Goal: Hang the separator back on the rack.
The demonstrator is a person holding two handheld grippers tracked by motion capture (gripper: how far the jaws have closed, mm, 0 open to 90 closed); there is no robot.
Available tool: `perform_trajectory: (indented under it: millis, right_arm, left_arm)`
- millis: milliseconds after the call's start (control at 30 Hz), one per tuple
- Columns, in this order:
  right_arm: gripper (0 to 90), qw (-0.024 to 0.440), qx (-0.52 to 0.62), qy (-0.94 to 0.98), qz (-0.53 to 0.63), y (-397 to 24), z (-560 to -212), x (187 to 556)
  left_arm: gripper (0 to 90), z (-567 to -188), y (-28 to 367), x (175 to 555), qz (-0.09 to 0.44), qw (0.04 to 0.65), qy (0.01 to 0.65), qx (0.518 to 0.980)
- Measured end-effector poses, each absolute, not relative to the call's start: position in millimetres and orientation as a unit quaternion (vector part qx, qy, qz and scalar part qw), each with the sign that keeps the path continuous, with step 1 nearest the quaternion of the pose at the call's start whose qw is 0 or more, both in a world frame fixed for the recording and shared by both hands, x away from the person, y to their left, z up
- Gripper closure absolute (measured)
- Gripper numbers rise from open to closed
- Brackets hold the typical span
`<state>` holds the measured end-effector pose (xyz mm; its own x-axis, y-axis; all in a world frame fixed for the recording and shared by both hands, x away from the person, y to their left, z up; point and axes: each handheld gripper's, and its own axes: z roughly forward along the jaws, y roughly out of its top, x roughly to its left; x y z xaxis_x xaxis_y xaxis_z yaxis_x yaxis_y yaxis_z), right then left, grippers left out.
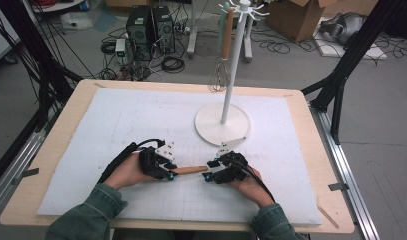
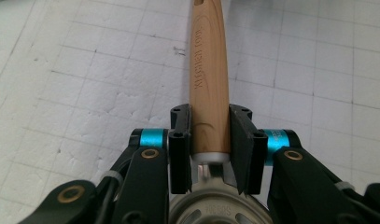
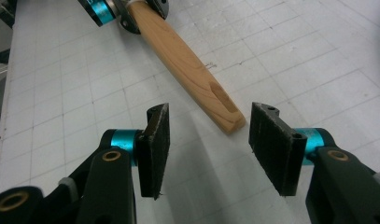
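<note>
Left gripper jaws clamp the wooden-handled utensil — right gripper jaws half-open, empty; hanging on rack remains.

Grey floor, cables, cardboard box

The wooden handle is pale honey-brown with darker grain rings and faint engraved lettering. Under it, the mat is white with a thin grey grid. The left gripper and right gripper are black with turquoise collars and brass rivets. In the upper middle of the high view, the stand is white.
</note>
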<state>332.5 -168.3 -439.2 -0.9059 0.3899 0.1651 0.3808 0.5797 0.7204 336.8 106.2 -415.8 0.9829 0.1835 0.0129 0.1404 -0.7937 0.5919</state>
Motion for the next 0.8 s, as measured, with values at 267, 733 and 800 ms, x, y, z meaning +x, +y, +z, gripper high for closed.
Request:
perform_trajectory:
  millis: [267,733,800]
  right_arm:
    - [47.2,-0.009,0.231,0.882,0.412,-166,-438,334]
    - [51.7,-0.048,0.251,0.846,0.467,-154,-423,336]
    - [52.1,-0.05,0.253,0.843,0.473,-151,-420,336]
  left_arm:
    - [70.5,-408,111,334,0.046,0.323,0.087,0.941]
    - [70.4,-396,117,329,0.067,0.349,0.088,0.931]
    - [70.4,-395,118,329,0.068,0.356,0.093,0.927]
